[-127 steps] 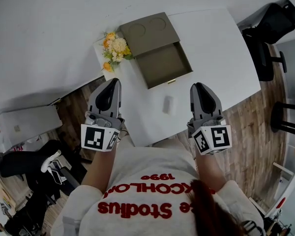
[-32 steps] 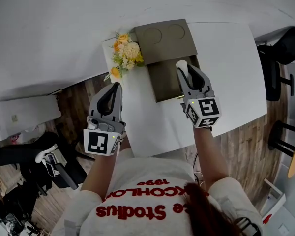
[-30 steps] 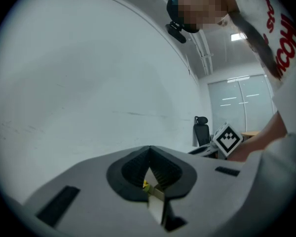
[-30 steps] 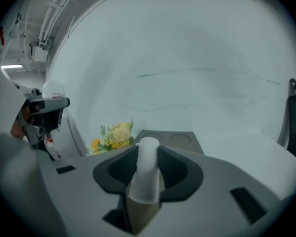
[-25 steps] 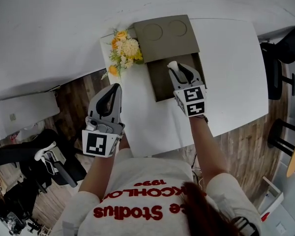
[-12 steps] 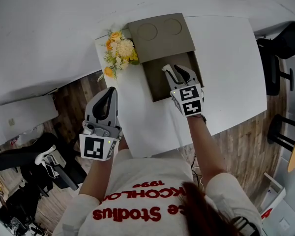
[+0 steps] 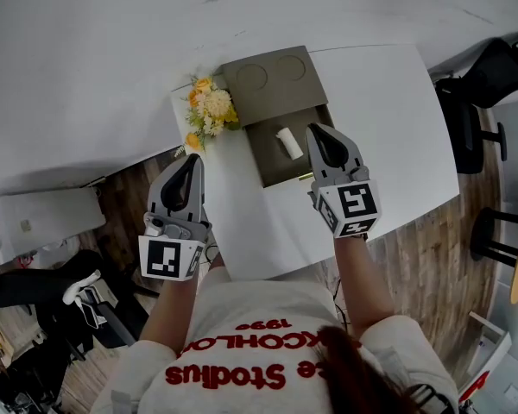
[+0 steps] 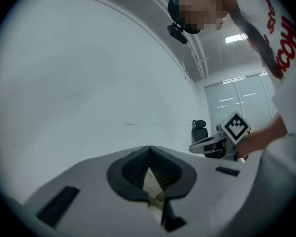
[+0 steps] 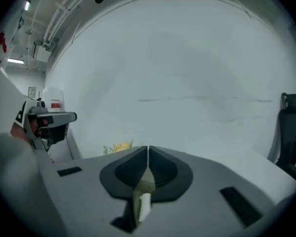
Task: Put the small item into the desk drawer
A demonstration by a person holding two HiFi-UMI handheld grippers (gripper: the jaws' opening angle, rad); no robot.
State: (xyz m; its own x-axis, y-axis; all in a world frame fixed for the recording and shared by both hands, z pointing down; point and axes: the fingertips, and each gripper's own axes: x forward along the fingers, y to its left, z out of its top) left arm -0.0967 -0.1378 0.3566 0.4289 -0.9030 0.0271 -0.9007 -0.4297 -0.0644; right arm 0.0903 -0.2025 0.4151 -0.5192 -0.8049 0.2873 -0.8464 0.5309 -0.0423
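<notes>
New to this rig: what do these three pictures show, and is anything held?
No robot: a person holds a claw in each hand. The head view looks down from the person's head; the other two look along each claw's jaws. On the white table stand a grey-brown organiser box, its drawer pulled open, and flowers. A small white item lies in the drawer. The right claw has just closed its jaws on nothing; the left claw is shut and empty too.
</notes>
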